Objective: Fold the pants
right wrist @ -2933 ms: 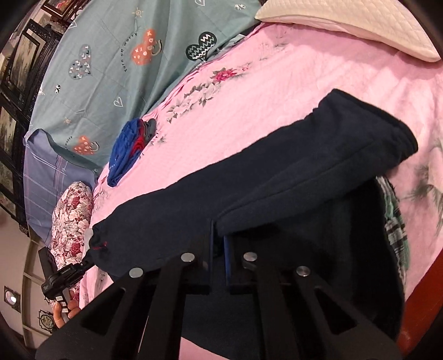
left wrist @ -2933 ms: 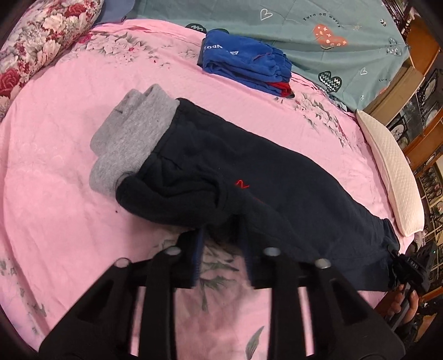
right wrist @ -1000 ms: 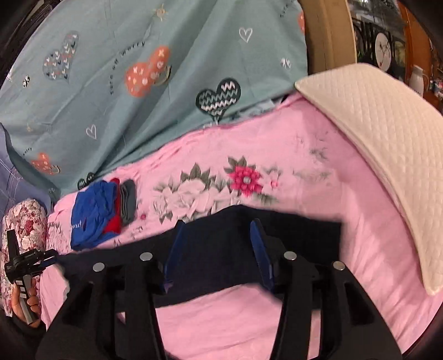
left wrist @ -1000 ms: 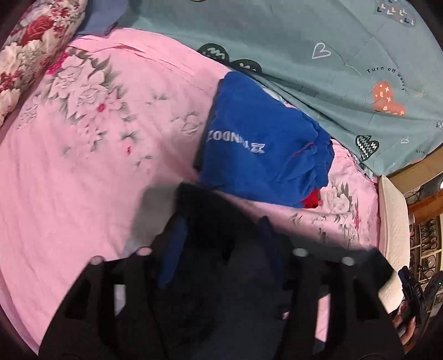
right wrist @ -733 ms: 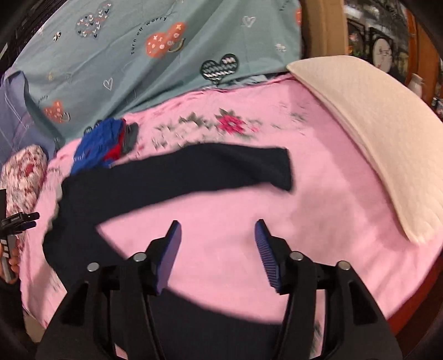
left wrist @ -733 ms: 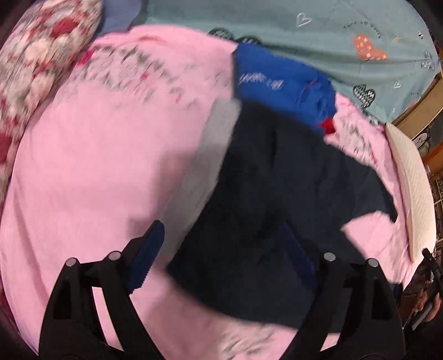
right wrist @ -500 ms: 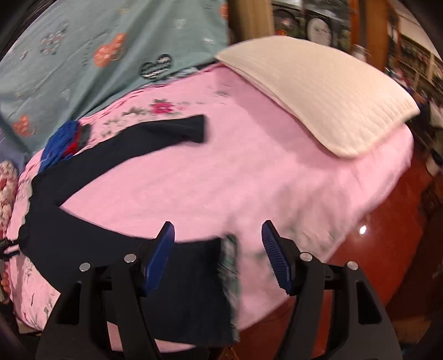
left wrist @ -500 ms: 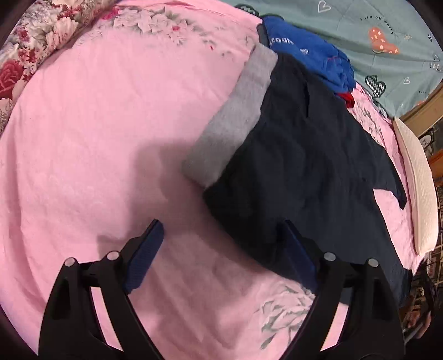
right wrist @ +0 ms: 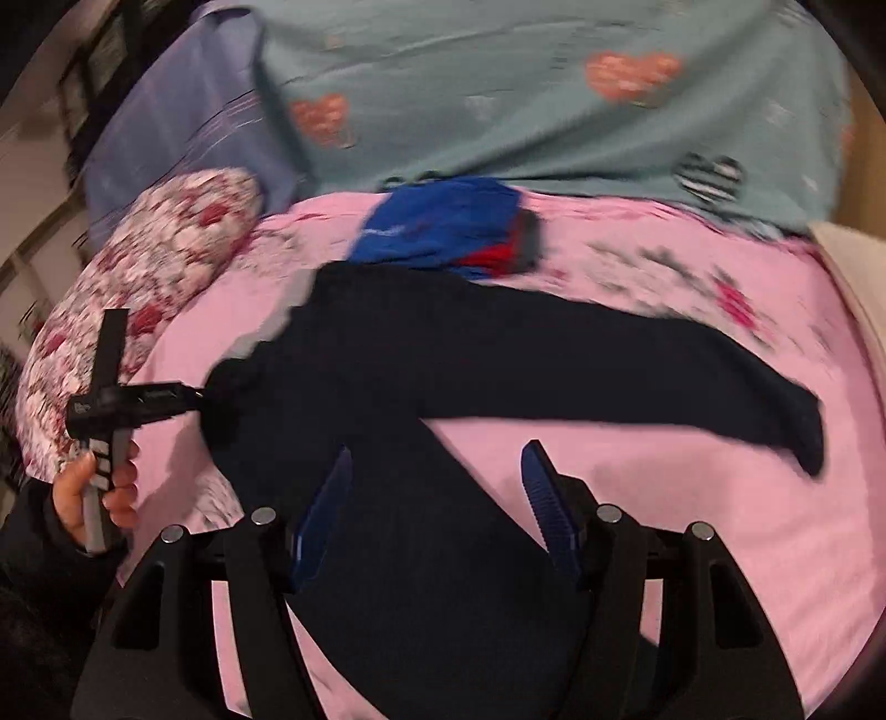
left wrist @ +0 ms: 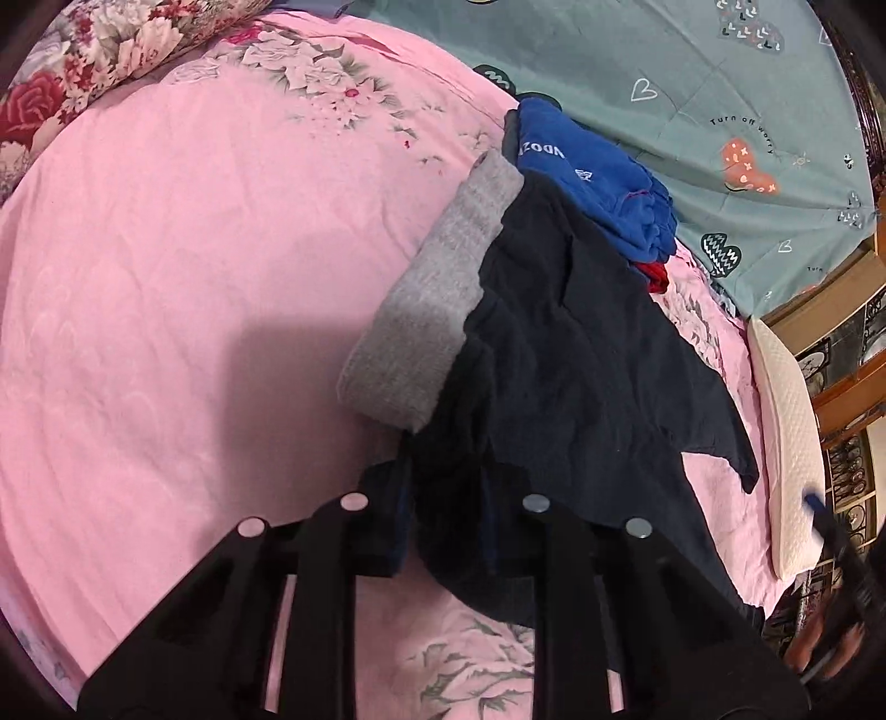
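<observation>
Dark navy pants (left wrist: 559, 354) with a grey waistband (left wrist: 437, 299) lie spread on the pink bedsheet (left wrist: 166, 277), legs apart. In the right wrist view the pants (right wrist: 443, 365) stretch across the bed, one leg reaching right, the other running under the camera. My left gripper (left wrist: 443, 520) is shut on the pants' near waist corner. It also shows in the right wrist view (right wrist: 188, 396), pinching the fabric edge. My right gripper (right wrist: 437, 498) is open and empty, hovering over the near leg; the view is blurred.
A folded blue garment pile (left wrist: 598, 171) lies just beyond the waistband, also in the right wrist view (right wrist: 443, 227). A floral pillow (left wrist: 111, 50) is at far left, a white pillow (left wrist: 786, 432) at the right edge. A teal heart-print quilt (left wrist: 692, 83) covers the back.
Both grippers let go of the pants after laying them out spread. My left gripper has since closed on the waist corner. My right gripper swung back over the near leg, still open.
</observation>
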